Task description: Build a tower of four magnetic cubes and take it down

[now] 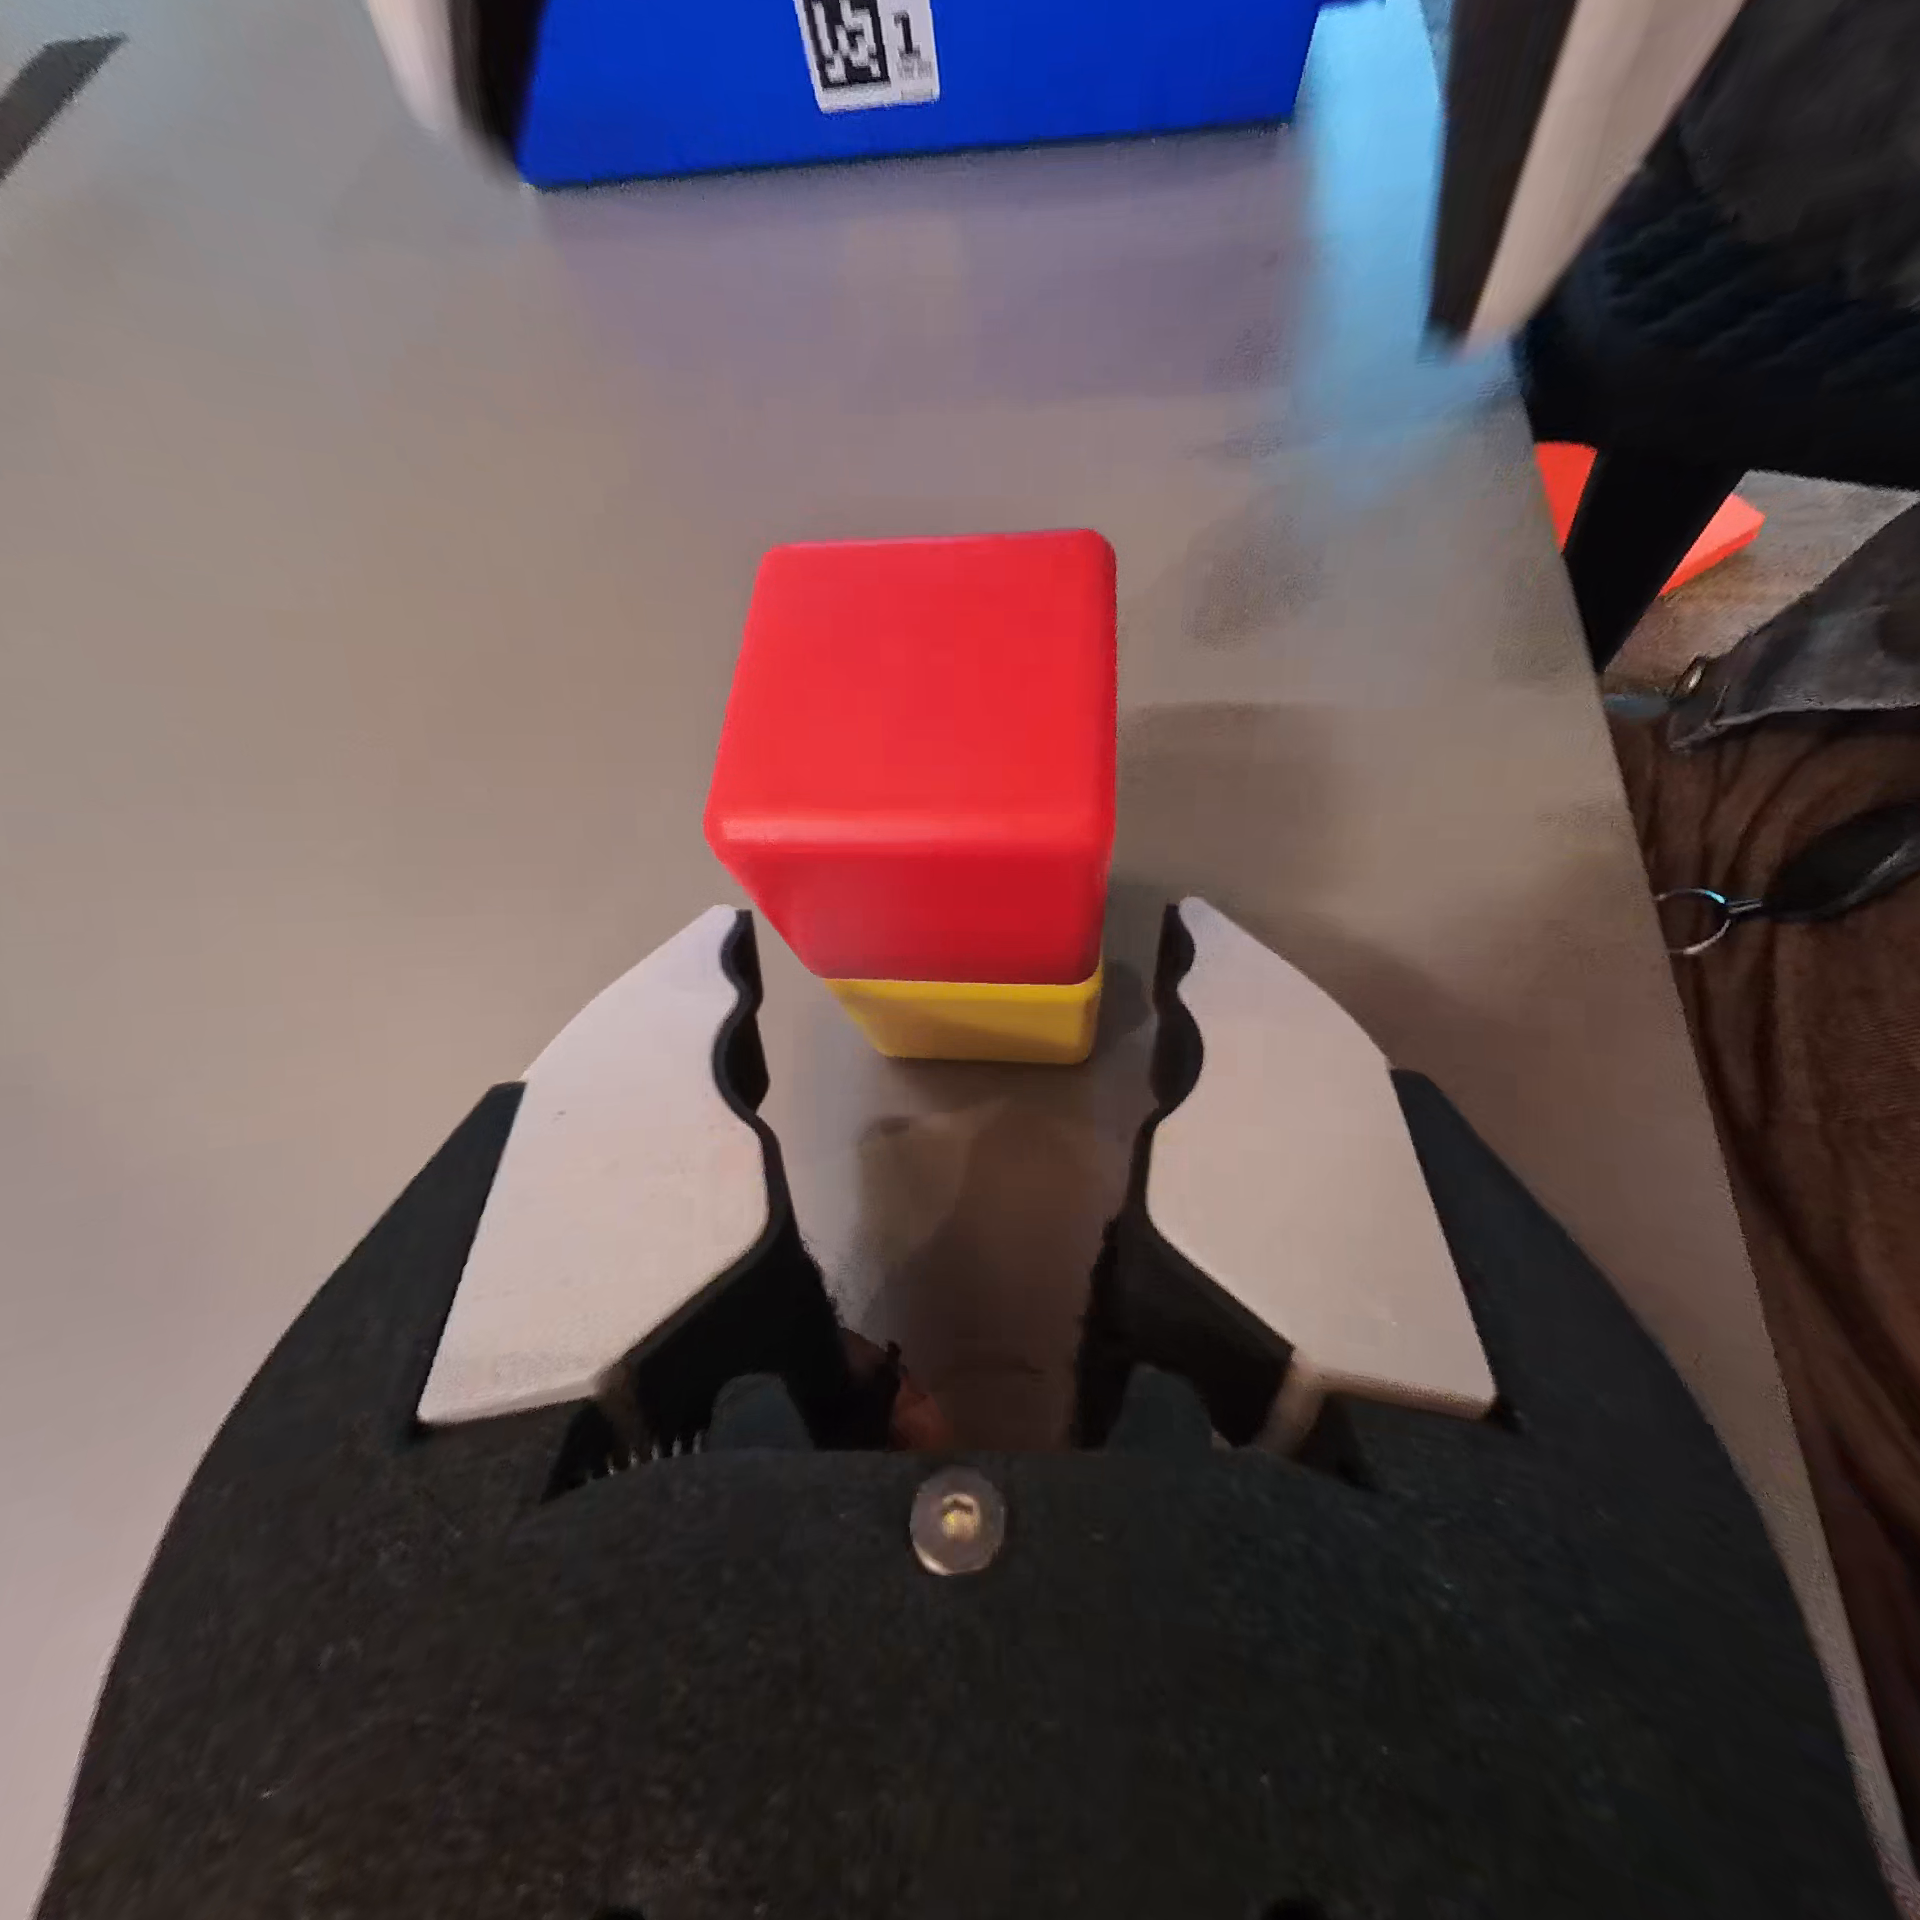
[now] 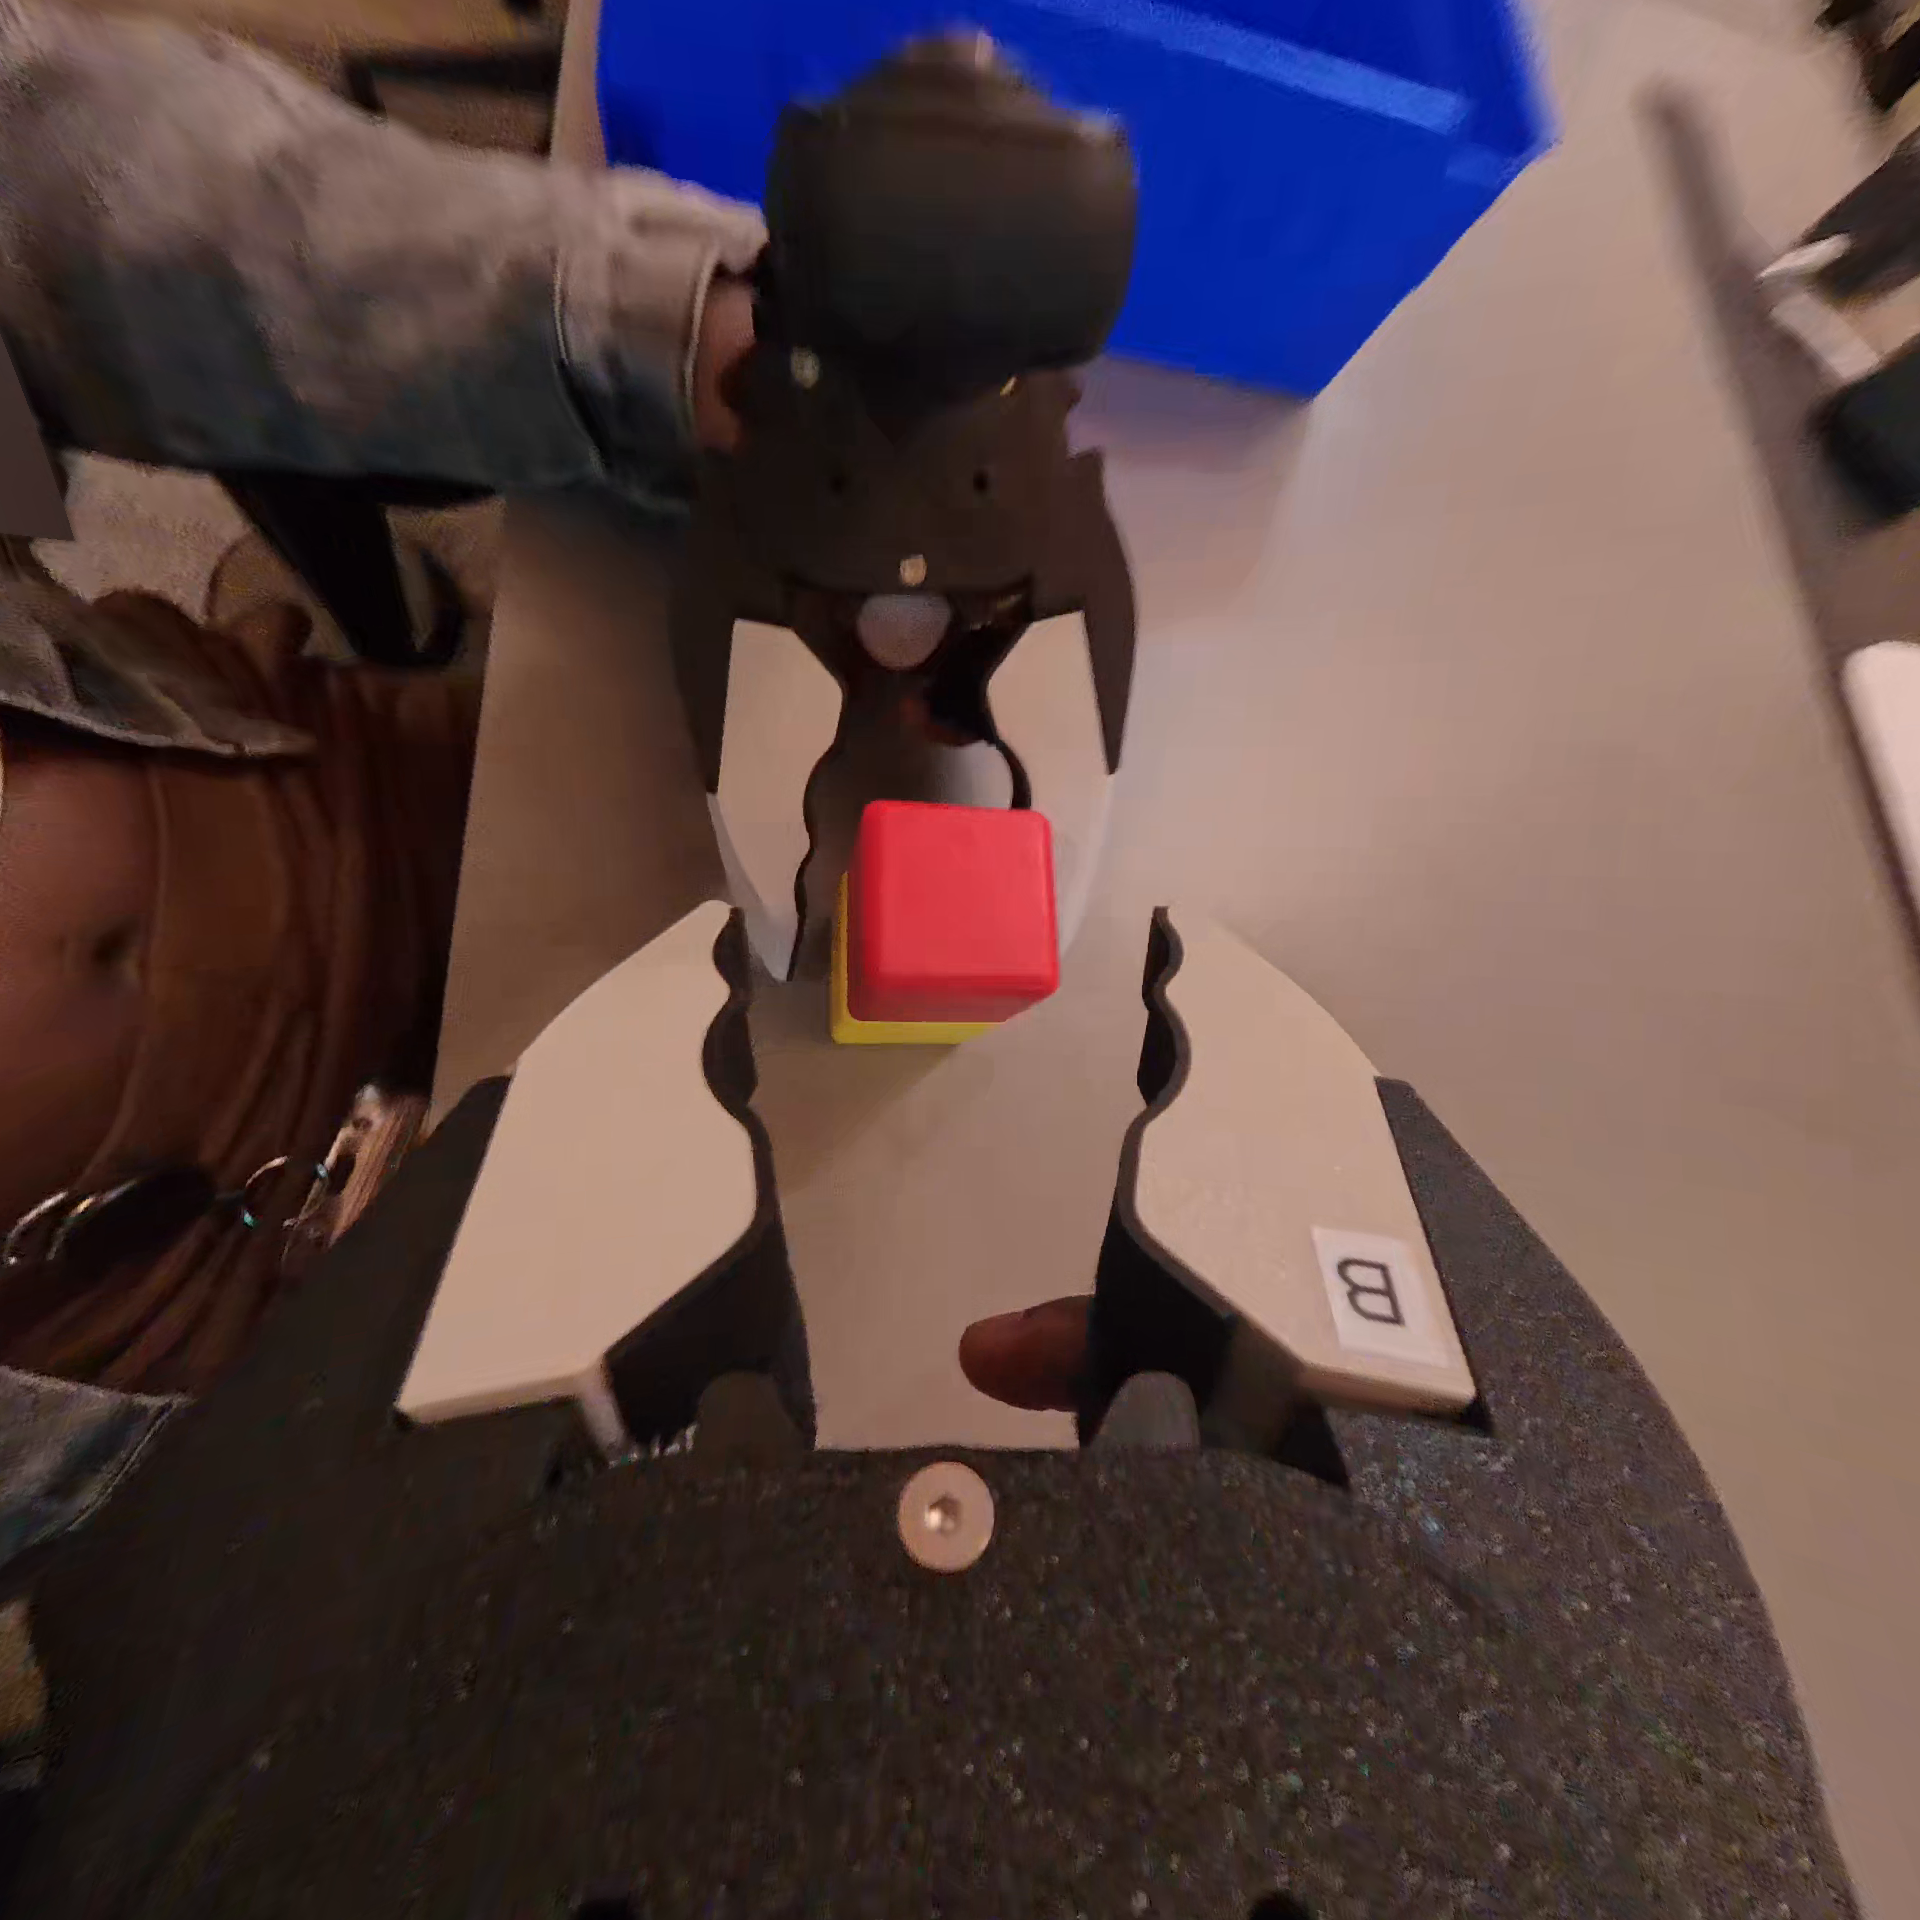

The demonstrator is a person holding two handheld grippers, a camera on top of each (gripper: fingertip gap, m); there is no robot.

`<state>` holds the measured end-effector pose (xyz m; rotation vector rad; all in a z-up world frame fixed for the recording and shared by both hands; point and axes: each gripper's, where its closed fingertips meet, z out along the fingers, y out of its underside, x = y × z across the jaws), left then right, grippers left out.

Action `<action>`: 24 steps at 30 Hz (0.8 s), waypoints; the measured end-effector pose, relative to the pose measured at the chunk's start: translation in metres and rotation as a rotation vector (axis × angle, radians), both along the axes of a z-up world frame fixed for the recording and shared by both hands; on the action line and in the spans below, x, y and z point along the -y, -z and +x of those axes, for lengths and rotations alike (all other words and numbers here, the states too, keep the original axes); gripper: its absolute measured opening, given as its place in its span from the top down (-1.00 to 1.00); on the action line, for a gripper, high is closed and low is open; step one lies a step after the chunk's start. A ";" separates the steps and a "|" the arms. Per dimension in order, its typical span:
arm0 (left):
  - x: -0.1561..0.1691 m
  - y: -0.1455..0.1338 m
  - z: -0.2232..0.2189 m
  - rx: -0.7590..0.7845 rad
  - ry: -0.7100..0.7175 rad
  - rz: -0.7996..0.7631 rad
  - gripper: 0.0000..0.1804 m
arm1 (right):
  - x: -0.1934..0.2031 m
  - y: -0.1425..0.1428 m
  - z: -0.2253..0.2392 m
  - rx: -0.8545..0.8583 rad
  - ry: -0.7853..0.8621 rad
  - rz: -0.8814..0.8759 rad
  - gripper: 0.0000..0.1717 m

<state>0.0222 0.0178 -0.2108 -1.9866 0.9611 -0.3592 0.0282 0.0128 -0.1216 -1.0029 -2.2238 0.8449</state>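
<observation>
Near the table's right edge (image 1: 1621, 727), red cube (image 1: 914, 727) on yellow cube (image 1: 977, 1023), both hand-held grippers released, bare tabletop around.

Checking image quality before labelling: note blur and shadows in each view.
Left wrist view: red cube fairly sharp, blue bin and top corners smeared, soft shadow right of the stack. Right wrist view: left gripper and sleeve motion-blurred, edges warped by the wide lens.

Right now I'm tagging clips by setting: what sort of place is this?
Probably an indoor work or lab table: a smooth grey tabletop, a blue plastic bin with a printed marker tag, and a red-on-yellow cube stack.
</observation>
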 end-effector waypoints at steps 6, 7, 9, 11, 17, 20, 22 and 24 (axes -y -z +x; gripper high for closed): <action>-0.001 0.009 -0.001 -0.069 -0.001 -0.014 0.41 | 0.006 0.039 -0.017 0.156 -0.032 0.023 0.37; -0.001 0.009 -0.001 -0.071 0.001 -0.010 0.44 | 0.005 0.039 -0.018 0.151 -0.025 0.025 0.44; -0.001 0.008 0.000 -0.065 0.001 -0.011 0.44 | 0.003 0.039 -0.018 0.144 -0.020 0.021 0.45; -0.001 0.007 -0.001 -0.055 -0.003 -0.009 0.45 | 0.002 0.037 -0.017 0.119 -0.015 0.015 0.45; -0.001 0.009 -0.003 -0.056 -0.016 -0.029 0.44 | -0.016 0.004 -0.008 -0.075 0.091 -0.103 0.45; -0.001 0.009 -0.003 -0.059 -0.014 -0.024 0.44 | -0.034 -0.046 0.013 -0.251 0.185 -0.173 0.45; -0.001 0.009 -0.003 -0.057 -0.014 -0.027 0.44 | -0.052 -0.077 0.036 -0.335 0.277 -0.173 0.45; -0.001 0.009 -0.003 -0.057 -0.014 -0.027 0.44 | -0.077 -0.102 0.065 -0.385 0.414 -0.124 0.45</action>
